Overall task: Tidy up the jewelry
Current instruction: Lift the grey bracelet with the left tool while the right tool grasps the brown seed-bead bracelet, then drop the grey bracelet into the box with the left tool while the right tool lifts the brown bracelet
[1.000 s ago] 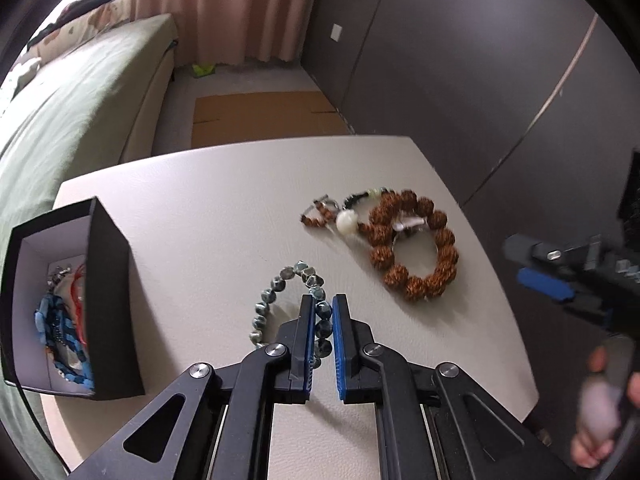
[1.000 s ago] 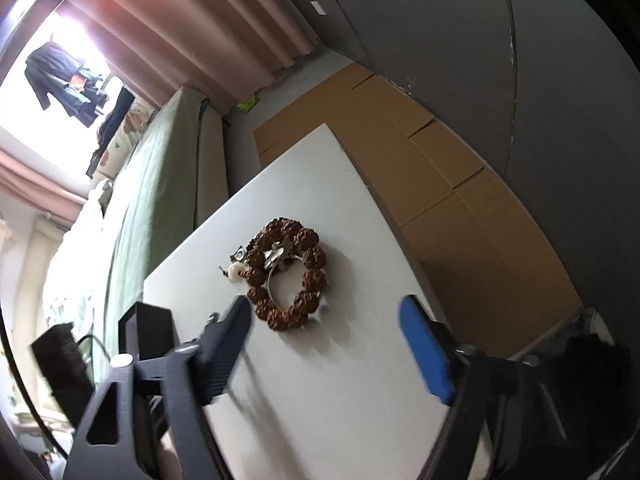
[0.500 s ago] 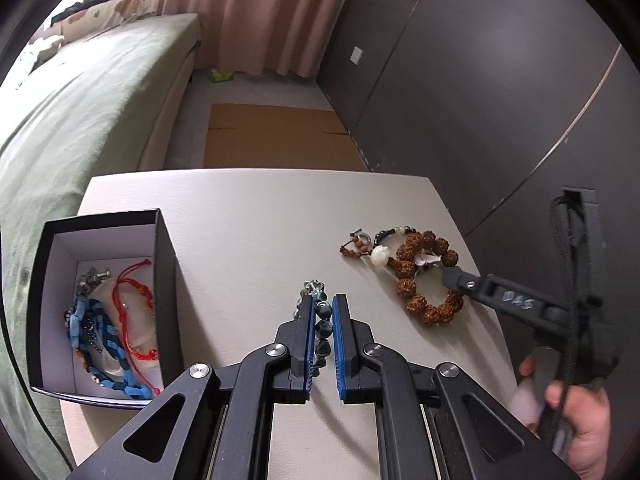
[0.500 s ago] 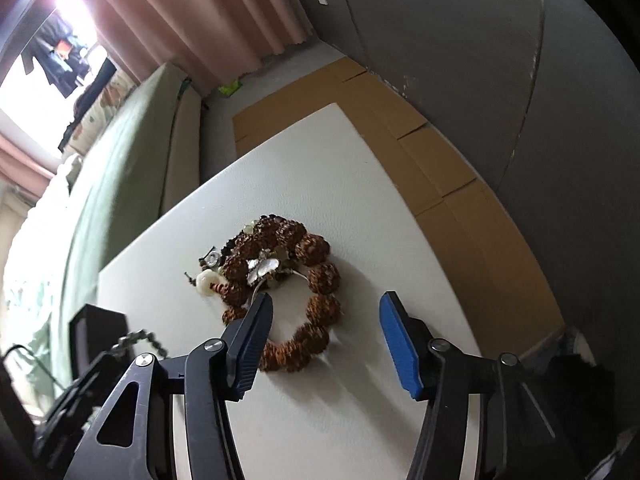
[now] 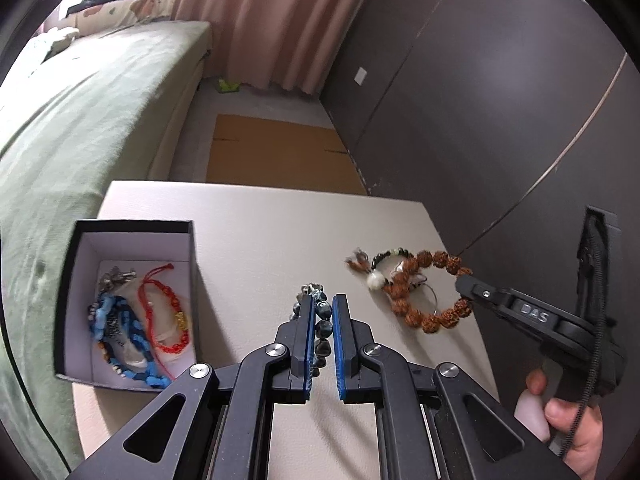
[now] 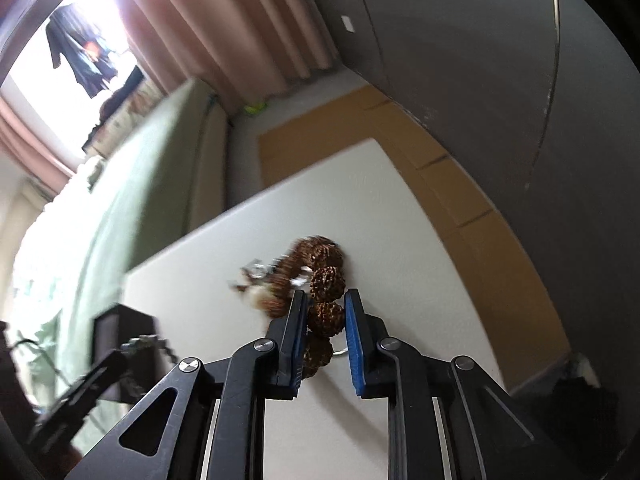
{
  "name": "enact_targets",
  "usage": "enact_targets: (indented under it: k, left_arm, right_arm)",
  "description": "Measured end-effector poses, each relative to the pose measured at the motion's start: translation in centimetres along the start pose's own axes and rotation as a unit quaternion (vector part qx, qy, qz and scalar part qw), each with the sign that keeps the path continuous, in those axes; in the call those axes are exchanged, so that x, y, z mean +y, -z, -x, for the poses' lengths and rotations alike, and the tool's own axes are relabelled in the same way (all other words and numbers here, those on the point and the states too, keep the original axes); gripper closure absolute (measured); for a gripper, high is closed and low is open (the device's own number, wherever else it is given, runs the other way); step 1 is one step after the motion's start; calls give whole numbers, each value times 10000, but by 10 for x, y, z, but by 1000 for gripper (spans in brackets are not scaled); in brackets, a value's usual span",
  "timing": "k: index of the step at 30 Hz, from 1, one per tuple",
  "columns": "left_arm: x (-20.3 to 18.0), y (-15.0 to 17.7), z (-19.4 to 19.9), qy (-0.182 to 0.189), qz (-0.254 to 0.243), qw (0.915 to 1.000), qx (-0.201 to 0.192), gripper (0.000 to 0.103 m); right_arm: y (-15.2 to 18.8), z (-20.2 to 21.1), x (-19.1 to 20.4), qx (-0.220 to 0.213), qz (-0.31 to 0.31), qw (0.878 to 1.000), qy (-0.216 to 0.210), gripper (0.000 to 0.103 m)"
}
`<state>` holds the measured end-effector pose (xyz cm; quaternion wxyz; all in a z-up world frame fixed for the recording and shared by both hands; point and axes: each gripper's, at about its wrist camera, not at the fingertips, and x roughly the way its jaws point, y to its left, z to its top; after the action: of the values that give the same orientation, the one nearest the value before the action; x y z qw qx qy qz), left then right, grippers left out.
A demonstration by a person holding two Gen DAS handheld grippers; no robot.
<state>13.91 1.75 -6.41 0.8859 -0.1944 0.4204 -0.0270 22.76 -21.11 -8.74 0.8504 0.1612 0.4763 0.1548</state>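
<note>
My left gripper is shut on a grey-blue stone bead bracelet and holds it above the white table. A black box with a white inside stands at the left and holds blue, red and metal jewelry. A brown seed bead bracelet lies at the table's right with a smaller dark bracelet and a white bead. My right gripper is shut on the brown bracelet's beads; it also shows in the left wrist view.
A green bed lies left of the table. Brown cardboard lies on the floor beyond the table. A dark wall runs along the right. The table's right edge is close to the brown bracelet.
The left gripper lifted the grey-blue bracelet off the table and drew back, toward the box. The right gripper came down over the brown bracelet and closed from wide open onto its beads.
</note>
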Motion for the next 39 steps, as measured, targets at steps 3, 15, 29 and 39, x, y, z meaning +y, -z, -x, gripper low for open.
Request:
enact_targets:
  k: [3,15,29,39]
  left_arm:
    - [7,-2,17,83,121,9998,-156,95]
    - [44,-4,64,-29,578,9964,-620,95]
    - [95,-8,82,-545,1123,9886,-838,95]
    - [107,-17,63,-930,1077,9868,-768,94]
  right_arm:
    - [2,16,7,-181,21,9995,-259,83]
    - [20,51,42,-437,136,9926,-1122,83]
    - [38,68,81,-674,564,9784,-1870,83]
    - [38,47,99,-536,701,9776,-1913,83]
